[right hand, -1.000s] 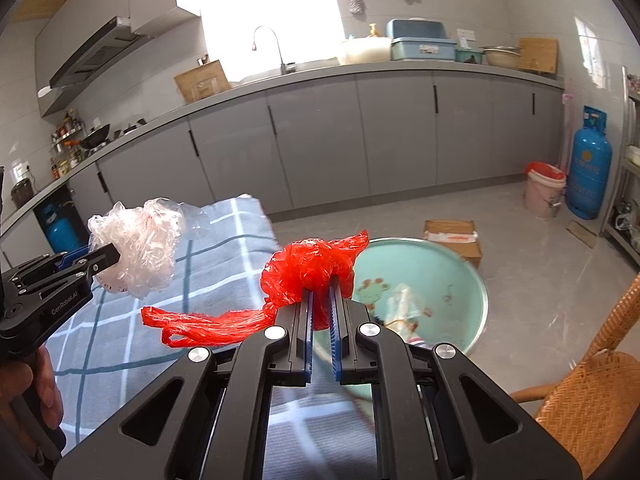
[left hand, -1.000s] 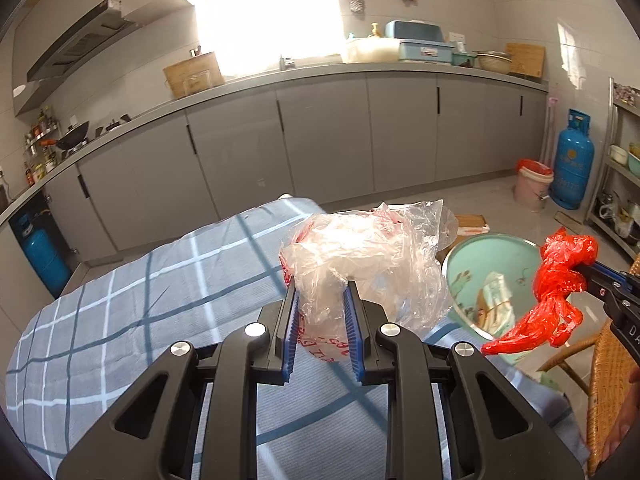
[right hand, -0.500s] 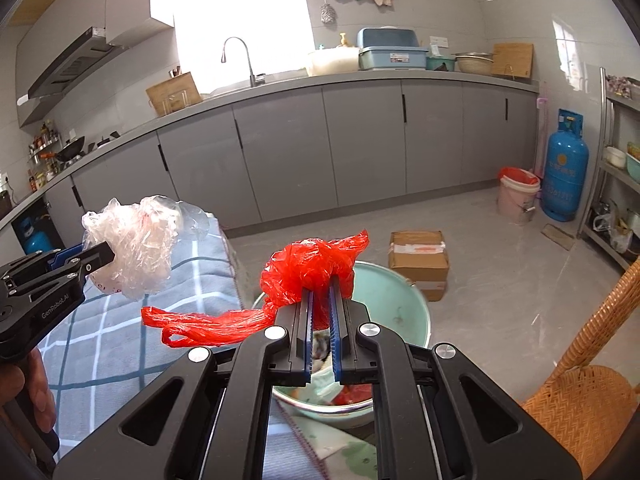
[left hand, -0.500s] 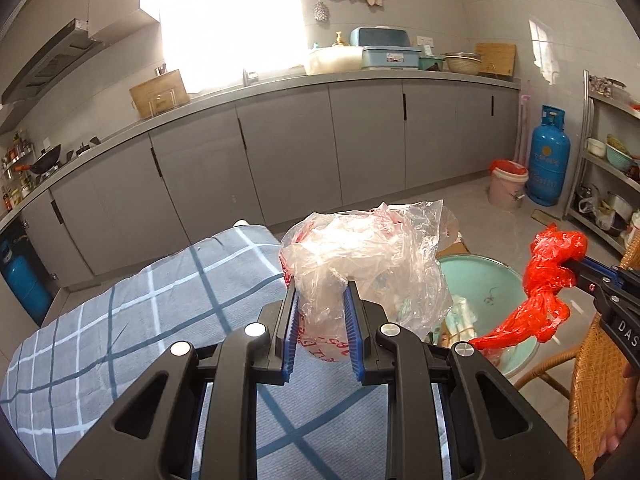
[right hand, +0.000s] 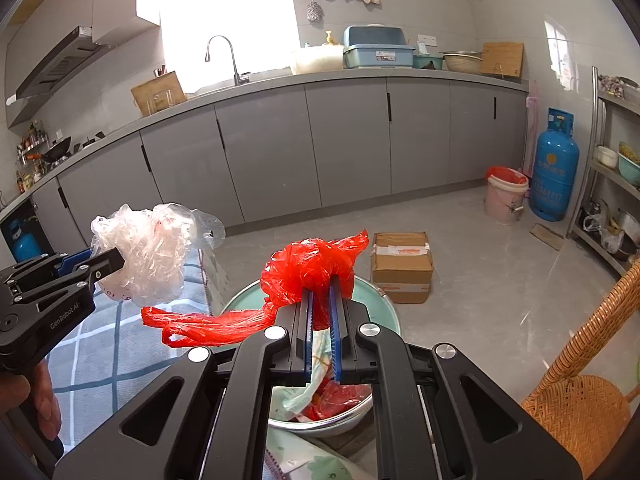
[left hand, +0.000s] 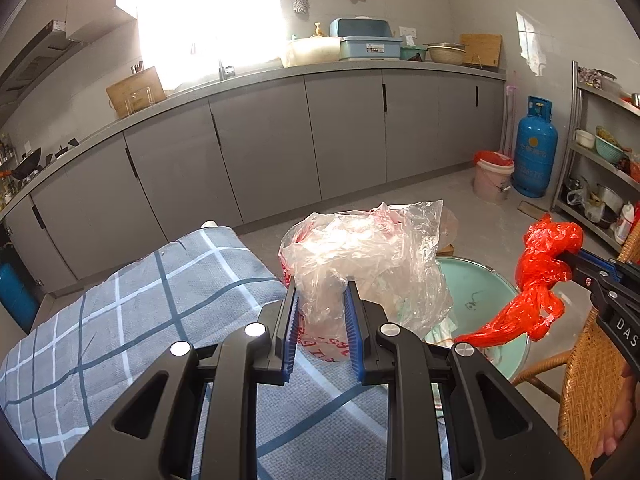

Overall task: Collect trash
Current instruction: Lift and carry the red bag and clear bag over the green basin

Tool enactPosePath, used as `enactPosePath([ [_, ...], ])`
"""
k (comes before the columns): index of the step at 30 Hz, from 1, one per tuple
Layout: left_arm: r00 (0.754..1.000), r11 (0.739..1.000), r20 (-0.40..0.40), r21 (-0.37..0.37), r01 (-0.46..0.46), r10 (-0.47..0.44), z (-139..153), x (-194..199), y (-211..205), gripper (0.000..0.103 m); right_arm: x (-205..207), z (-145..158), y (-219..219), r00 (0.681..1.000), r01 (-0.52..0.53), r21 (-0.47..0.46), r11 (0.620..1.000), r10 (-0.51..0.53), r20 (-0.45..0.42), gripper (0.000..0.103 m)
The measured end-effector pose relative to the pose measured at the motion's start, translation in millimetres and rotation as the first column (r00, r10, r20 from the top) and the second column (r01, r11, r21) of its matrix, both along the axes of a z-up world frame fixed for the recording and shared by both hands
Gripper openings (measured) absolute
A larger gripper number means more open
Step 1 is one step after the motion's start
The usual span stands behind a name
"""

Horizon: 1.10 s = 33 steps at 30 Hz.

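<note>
My left gripper (left hand: 320, 300) is shut on a crumpled clear plastic bag (left hand: 368, 256) with red print, held above the checked tablecloth (left hand: 140, 308). It also shows at the left of the right wrist view (right hand: 148, 252). My right gripper (right hand: 322, 300) is shut on a crumpled red plastic bag (right hand: 312, 268) whose tail hangs to the left, held over a green basin (right hand: 384, 304) with trash inside. The red bag (left hand: 540, 272) and the basin (left hand: 480, 292) show at the right of the left wrist view.
A cardboard box (right hand: 400, 264) lies on the floor behind the basin. A wicker chair (right hand: 584, 392) stands at the right. A pink bucket (right hand: 506, 196) and a blue gas cylinder (right hand: 554, 168) stand by the grey cabinets (right hand: 320, 144). A metal shelf (left hand: 604, 160) is far right.
Both grippers have moved right and forward with their bags, past the table edge toward the basin. The right gripper now sits over the basin. Both grips are unchanged.
</note>
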<state>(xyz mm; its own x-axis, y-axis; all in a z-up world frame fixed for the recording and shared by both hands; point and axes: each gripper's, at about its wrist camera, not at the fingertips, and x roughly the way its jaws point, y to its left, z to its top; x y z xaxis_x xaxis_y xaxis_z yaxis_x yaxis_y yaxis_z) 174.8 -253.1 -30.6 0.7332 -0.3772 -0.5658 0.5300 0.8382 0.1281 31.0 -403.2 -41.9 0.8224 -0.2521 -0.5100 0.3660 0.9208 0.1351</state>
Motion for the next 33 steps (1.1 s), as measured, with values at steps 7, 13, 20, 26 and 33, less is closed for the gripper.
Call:
enactPosePath([
  [7,0.999,1.0,-0.027,0.013,0.018,-0.018,-12.5,7.1,-19.4,0.022,5.1,-7.5,-10.0,1.0,0.017,0.004,1.0,-0.017,-0.016,0.008],
  [13,0.999,0.999,-0.041,0.028,0.031,-0.03,-23.6,12.2,-31.7,0.022,9.3,-12.6,-18.1,0.999,0.025,0.004,1.0,-0.025,-0.029,0.008],
  [20,0.997,0.998,-0.057,0.044,0.047,-0.044,-33.9,20.5,-46.4,0.022,19.3,-20.7,-24.9,0.998,0.027,0.008,1.0,-0.026,-0.05,0.008],
  [26,0.996,0.995,-0.064,0.071,0.067,-0.062,-46.2,25.3,-60.9,0.022,30.1,-28.9,-32.4,0.997,0.032,0.017,0.999,-0.031,-0.07,0.008],
  [33,0.994,0.993,-0.091,0.093,0.075,-0.066,-64.9,32.4,-70.5,0.022,40.9,-40.5,-41.0,0.995,0.033,0.022,0.999,-0.031,-0.097,0.008],
])
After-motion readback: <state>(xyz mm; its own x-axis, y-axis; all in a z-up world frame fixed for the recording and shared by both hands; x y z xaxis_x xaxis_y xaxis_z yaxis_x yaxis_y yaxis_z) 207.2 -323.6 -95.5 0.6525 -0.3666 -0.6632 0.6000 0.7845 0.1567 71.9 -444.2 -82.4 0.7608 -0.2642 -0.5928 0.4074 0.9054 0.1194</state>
